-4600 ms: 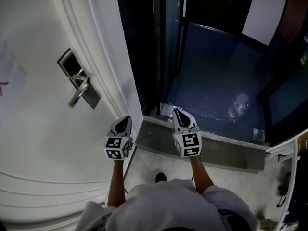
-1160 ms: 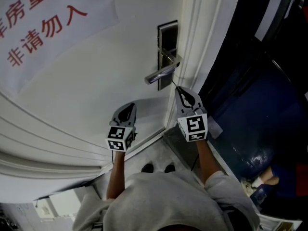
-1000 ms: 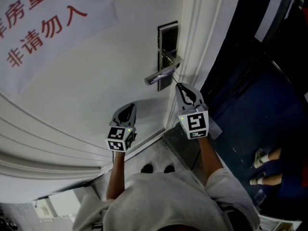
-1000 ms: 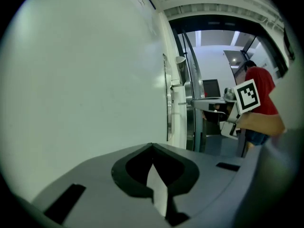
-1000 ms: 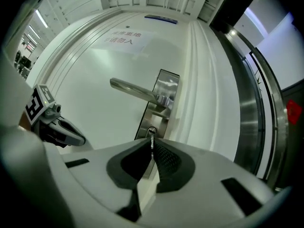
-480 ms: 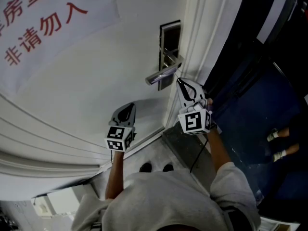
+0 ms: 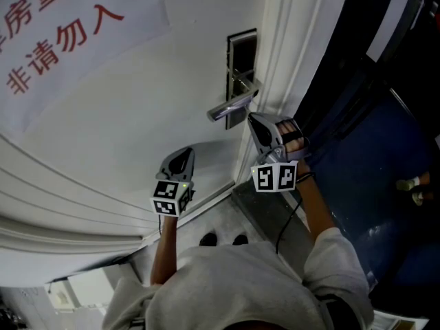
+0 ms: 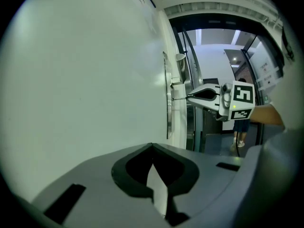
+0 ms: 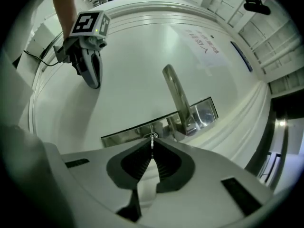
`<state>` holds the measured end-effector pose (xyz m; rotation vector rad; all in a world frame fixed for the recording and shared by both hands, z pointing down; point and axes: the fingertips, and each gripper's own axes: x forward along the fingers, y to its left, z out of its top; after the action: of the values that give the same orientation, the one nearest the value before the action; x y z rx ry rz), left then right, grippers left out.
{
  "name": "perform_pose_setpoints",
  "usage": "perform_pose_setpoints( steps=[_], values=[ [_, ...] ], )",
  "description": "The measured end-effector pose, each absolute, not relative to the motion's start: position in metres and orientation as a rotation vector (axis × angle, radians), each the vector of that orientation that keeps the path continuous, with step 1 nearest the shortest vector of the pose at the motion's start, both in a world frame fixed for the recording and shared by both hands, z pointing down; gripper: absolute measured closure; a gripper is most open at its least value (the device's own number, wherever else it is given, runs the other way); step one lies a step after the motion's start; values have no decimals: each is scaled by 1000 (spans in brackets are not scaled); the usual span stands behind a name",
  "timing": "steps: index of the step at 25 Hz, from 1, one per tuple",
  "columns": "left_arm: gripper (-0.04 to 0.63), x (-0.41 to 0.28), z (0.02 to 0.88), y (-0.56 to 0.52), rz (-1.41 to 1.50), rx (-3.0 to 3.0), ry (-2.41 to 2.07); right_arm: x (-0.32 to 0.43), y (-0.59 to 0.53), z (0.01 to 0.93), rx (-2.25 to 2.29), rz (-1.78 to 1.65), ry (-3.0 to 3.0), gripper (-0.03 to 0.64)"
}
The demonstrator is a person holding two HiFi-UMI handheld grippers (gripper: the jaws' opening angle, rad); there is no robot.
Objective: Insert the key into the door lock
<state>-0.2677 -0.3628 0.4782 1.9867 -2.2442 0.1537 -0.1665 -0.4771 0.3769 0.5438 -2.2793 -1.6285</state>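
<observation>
Okay, right gripper (image 9: 152, 144) jaws are nearly closed, pinching the key (image 9: 152, 137) at the very tips. The key tip sits at the lock plate (image 9: 124, 137) just below the handle (image 9: 175, 91); depth unclear. Left gripper (image 8: 152, 147) jaws are together, empty, parked near the door (image 7: 124, 115). Risk: if the key isn't fully seated, twisting can bind it or let it slip in that thin tip grip. Versus half a second ago, the right gripper is rolled about its own axis, its marker cube (image 7: 274, 177) now showing two faces. Left is unchanged.
</observation>
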Motion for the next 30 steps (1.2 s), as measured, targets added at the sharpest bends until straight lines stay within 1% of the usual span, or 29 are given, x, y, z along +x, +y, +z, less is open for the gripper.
perform_pose_setpoints(
  steps=[30],
  values=[
    [578,-263,483,-361,144,1988,-2226,-181,-481,378,469,-1824,-2088,586]
  ],
)
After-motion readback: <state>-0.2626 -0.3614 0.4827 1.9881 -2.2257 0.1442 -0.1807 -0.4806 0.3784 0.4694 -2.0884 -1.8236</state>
